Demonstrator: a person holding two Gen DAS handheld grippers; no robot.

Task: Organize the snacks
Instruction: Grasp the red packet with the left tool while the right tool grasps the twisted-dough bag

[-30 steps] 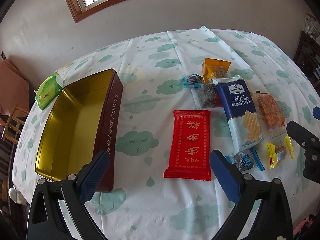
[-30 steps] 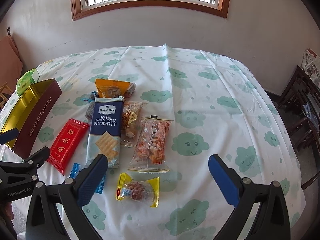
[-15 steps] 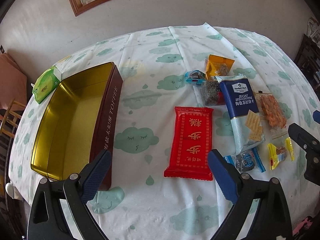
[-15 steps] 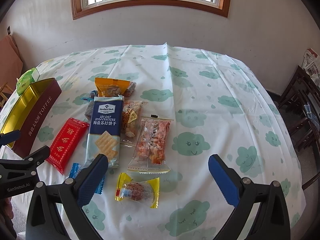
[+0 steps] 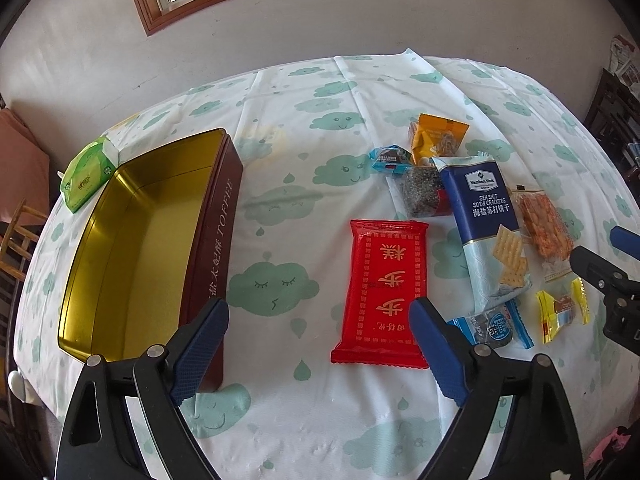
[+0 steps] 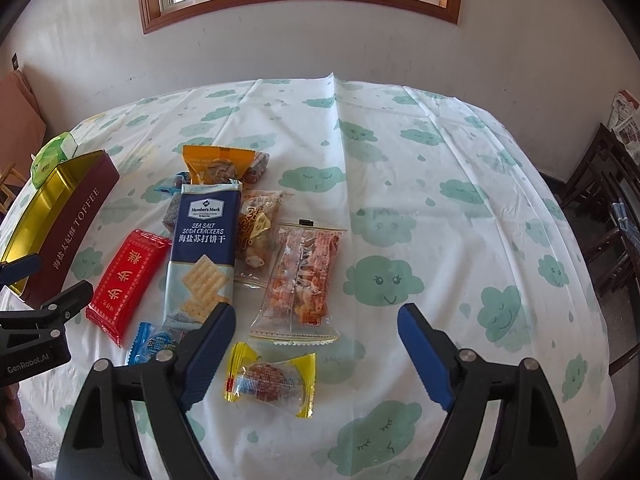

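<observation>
An open gold-lined toffee tin (image 5: 216, 240) (image 6: 76, 232) stands at the left of the table. Right of it lie a red packet (image 5: 384, 288) (image 6: 128, 280), blue soda crackers (image 5: 488, 224) (image 6: 204, 248), a clear packet of orange snacks (image 5: 544, 228) (image 6: 304, 280), a yellow-wrapped candy (image 5: 562, 312) (image 6: 272, 378) and a small blue packet (image 5: 496, 326) (image 6: 154, 344). My left gripper (image 5: 316, 312) hovers over the red packet's near end, jaws closing, pads touching nothing. My right gripper (image 6: 316, 314) hangs above the yellow candy, jaws closing, also gripping nothing.
An orange bag (image 5: 436, 140) (image 6: 216, 164), a dark seeded bar (image 5: 420, 192) and a small blue wrapper (image 5: 390, 158) lie behind the crackers. A green tissue pack (image 5: 88, 172) sits beyond the tin. Dark chairs (image 6: 600, 184) stand at the right.
Both grippers' jaws have narrowed, the right one more sharply in the last half second. Neither hand has shifted noticeably, and the snacks lie as before.
</observation>
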